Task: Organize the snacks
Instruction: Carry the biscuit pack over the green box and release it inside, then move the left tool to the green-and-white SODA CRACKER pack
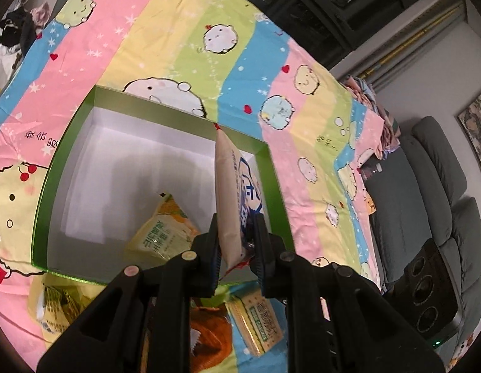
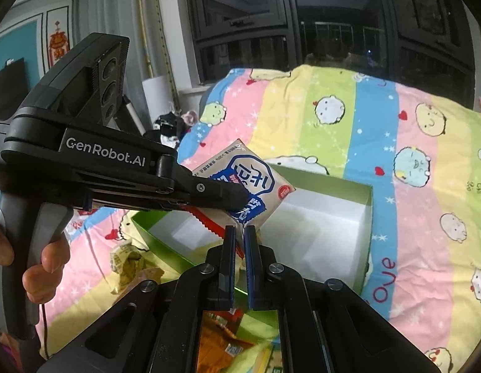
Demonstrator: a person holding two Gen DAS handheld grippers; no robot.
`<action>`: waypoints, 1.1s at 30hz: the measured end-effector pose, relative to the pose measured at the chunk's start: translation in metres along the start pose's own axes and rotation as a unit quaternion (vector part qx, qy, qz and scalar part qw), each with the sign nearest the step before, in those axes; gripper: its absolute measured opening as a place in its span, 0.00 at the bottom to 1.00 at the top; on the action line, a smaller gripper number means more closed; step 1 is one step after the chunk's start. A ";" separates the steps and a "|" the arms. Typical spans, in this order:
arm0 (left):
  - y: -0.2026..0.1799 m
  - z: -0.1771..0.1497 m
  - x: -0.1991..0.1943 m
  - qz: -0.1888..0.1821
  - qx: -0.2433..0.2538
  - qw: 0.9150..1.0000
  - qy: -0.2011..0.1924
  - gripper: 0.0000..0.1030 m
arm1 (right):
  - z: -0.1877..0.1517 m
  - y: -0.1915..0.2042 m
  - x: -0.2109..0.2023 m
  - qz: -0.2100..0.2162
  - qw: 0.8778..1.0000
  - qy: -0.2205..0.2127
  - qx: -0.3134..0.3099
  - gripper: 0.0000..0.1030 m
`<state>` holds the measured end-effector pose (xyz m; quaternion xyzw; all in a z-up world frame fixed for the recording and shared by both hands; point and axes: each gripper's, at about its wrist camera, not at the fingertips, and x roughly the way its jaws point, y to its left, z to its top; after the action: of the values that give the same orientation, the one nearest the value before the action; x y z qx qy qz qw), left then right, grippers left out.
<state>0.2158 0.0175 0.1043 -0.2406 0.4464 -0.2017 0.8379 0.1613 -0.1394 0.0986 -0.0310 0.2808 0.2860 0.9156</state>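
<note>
Left wrist view: the left gripper [image 1: 235, 242] clamps a beige snack packet [image 1: 229, 186] edge-on at lower centre, long axis running up the frame over a green-rimmed white box [image 1: 69, 143] on a cartoon bedsheet [image 1: 184, 46], a grey sofa [image 1: 439, 186] at right. Right wrist view alone shows the packet's printed face and the right gripper [image 2: 239, 233] pinching its lower corner, beside a hand [image 2: 38, 267] at lower left and dark windows [image 2: 302, 21] above.

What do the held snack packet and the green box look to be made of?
Snack packet: probably thin plastic film, glossy, given the glare, the crinkling at the grip and the serrated red seal edge. Both the left gripper and the right gripper pinch it. Green box: seemingly rigid paperboard, with thin straight walls, sharp corners, a satiny green outside and a matte white inside.
</note>
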 end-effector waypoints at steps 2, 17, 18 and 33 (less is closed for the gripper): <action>0.003 0.002 0.005 0.003 -0.003 1.000 0.004 0.18 | 0.000 -0.002 0.006 0.001 1.000 0.007 0.002 0.06; -0.010 -0.012 -0.004 0.113 0.080 0.990 -0.038 0.83 | -0.008 -0.010 -0.012 -0.012 0.999 0.008 0.029 0.32; -0.012 -0.014 -0.006 0.117 0.086 0.989 -0.039 0.83 | -0.010 -0.010 -0.018 -0.011 0.999 0.007 0.033 0.37; -0.001 -0.068 -0.066 0.160 0.103 0.980 -0.059 0.99 | -0.068 -0.024 -0.095 -0.026 0.995 0.016 0.098 0.53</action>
<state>0.1239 0.0378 0.1149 -0.0903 0.4055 -0.0952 0.9046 0.0764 -0.2223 0.0894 0.0469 0.3209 0.2325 0.9169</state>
